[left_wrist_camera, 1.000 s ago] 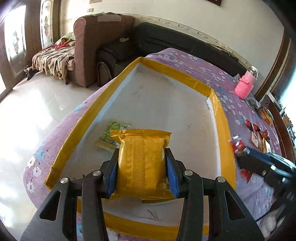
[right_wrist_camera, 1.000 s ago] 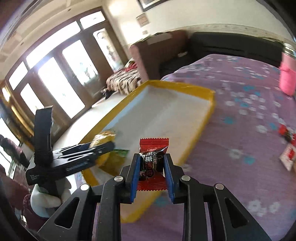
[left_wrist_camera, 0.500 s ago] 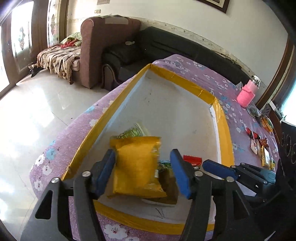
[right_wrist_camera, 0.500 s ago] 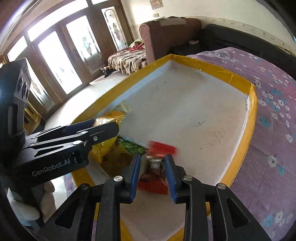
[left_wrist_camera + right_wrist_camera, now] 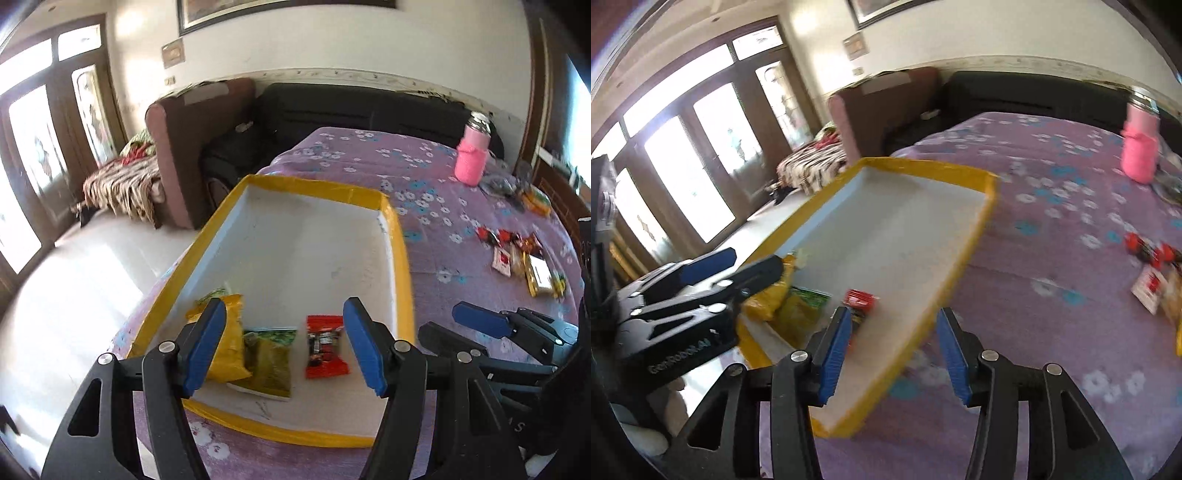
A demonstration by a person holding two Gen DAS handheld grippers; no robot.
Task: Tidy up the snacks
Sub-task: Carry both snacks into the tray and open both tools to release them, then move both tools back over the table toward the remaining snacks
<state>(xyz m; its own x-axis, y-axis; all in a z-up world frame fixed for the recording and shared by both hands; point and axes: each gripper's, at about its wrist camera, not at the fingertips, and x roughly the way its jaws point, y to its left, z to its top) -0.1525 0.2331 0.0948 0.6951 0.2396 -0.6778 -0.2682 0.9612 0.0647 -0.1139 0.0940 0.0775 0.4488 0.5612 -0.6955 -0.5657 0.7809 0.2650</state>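
Probably "GenRobot.AI" on left gripper (image 5: 731, 269)

yellow pack (image 5: 228, 343): partly behind the left claw's finger (image 5: 202, 347)
red candy (image 5: 860, 303): blurred, partly behind a finger (image 5: 833, 354)
loose snacks (image 5: 1152, 273): smeared, cut by the edge

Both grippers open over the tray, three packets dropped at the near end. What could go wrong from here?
1. The yellow packet leans against the left gripper's blue pad, so pulling away may drag it.
2. The yellow-rimmed tray sits at the table edge; a bump could tip it.
3. The loose snacks lie far right, so the right gripper must reach.
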